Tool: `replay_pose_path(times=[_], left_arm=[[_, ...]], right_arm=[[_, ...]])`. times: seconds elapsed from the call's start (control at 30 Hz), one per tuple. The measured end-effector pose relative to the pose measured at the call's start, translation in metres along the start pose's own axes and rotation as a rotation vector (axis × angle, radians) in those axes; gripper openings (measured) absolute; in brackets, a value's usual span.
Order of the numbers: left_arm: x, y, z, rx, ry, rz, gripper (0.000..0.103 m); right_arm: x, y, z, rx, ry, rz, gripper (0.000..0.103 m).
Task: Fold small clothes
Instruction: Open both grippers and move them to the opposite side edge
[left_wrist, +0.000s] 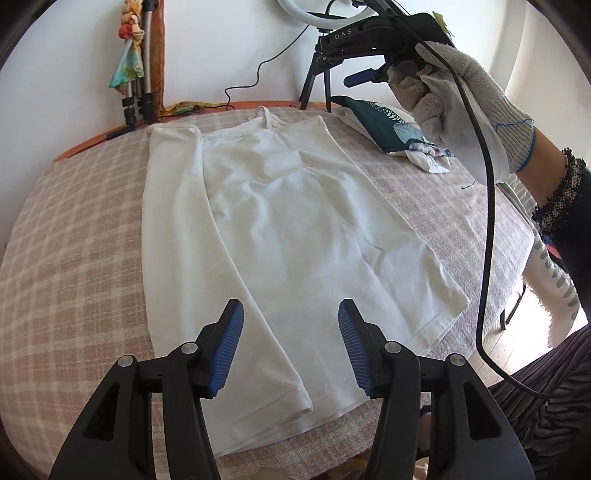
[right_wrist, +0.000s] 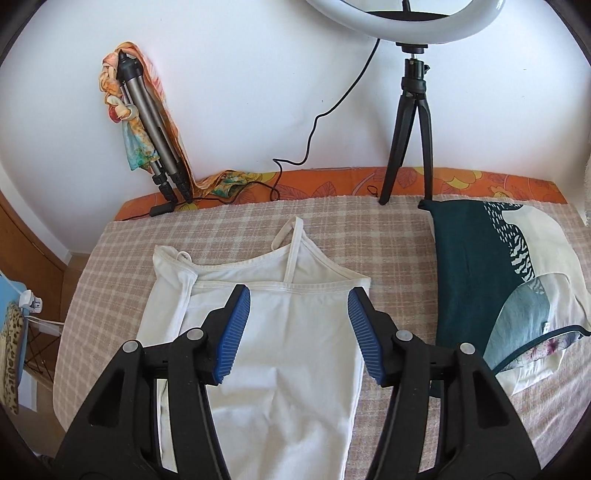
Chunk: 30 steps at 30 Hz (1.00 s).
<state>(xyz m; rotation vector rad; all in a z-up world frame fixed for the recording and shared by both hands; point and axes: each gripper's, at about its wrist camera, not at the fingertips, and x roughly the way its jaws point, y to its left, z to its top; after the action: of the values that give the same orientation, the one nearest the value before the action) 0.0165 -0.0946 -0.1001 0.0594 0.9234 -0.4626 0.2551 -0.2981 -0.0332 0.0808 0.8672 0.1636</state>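
The left gripper (left_wrist: 291, 347) fills the bottom of the left wrist view, tilted downward, its blue pads spread apart with nothing between them. Just past them, at lower centre, lies the hem end of the white camisole (left_wrist: 280, 236), which rests flat on the checked cloth (left_wrist: 74, 240). Its long axis runs from lower centre up toward the upper middle of the frame, where the straps sit. One long side is already turned in along the left, so the piece looks narrow. The left gripper is the nearer one to the hem. In the right wrist view the right gripper (right_wrist: 299, 332) hangs over the strap end, also pointing down, fingers released and empty. In the upper right of the left view a gloved hand (left_wrist: 461, 103) carries it above the cloth. At far right lies a dark green patterned garment (right_wrist: 480, 280), well apart from the camisole. My guess is that a hem-to-strap fold comes next.
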Motion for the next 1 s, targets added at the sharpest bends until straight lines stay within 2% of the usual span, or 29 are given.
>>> replay_pose_path(times=[0.2,0.43,0.77,1.0], left_arm=[[0.014,-0.033,-0.007,0.076,0.0,0.053,0.059],[0.026,-0.075,-0.001,0.096,0.002,0.004,0.059],[0.048,-0.143,-0.005,0.185,0.044,-0.085,0.059],[0.059,-0.164,-0.011,0.21,0.066,-0.084,0.059]], right_arm=[[-0.018,-0.055,-0.013,0.042,0.011,0.026,0.06],[-0.03,-0.096,-0.02,0.062,-0.006,0.083,0.06],[-0.029,-0.128,-0.032,0.084,-0.002,0.136,0.06],[-0.024,-0.121,-0.034,0.07,-0.002,0.187,0.06]])
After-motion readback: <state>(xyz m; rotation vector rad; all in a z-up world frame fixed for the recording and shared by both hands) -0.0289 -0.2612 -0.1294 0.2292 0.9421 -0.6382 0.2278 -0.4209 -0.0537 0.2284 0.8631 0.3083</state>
